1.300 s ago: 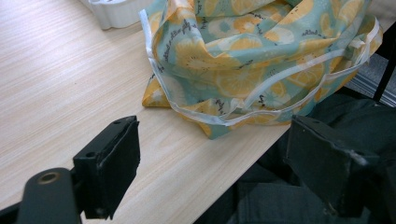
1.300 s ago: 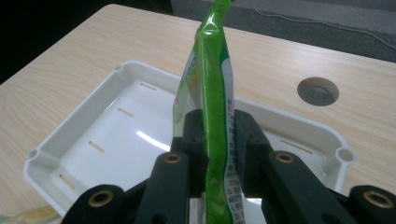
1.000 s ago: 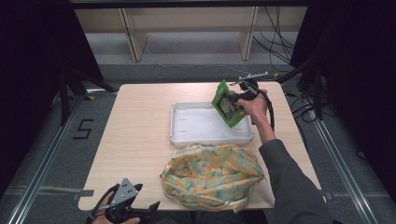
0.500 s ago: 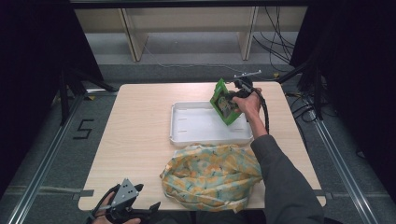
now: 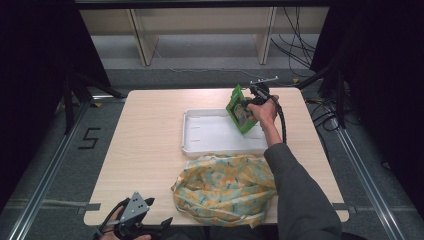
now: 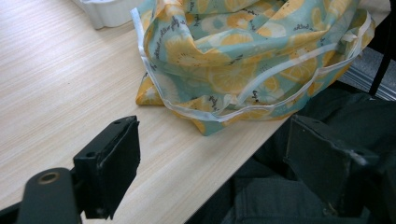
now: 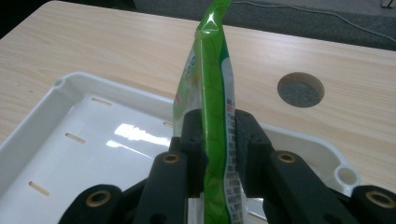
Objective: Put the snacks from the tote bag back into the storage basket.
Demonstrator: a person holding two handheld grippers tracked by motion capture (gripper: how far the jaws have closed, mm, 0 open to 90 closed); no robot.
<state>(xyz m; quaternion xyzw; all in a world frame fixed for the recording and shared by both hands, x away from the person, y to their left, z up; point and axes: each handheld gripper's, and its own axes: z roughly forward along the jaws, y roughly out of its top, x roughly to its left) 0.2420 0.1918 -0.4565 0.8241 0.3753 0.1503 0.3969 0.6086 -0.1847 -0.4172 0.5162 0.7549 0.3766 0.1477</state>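
My right gripper [image 5: 250,102] [image 7: 217,135] is shut on a green snack packet [image 5: 240,109] [image 7: 210,93], holding it upright over the far right corner of the white tray [image 5: 210,145] [image 7: 60,140]. A yellow and teal patterned cloth bag [image 5: 225,187] [image 6: 243,56] lies on the table in front of the tray, near the front edge. My left gripper [image 5: 145,227] [image 6: 210,158] stays low at the table's front left edge, jaws wide open with nothing between them, pointing towards the bag.
The tray has slots in its floor and nothing lying in it. A round cable hole [image 7: 300,89] sits in the wooden tabletop [image 5: 150,145] beyond the tray. Cables [image 5: 300,45] and shelf legs stand on the floor behind the table.
My right gripper has carried the packet a little farther towards the tray's far right corner and slightly lower. The left gripper has stayed put.
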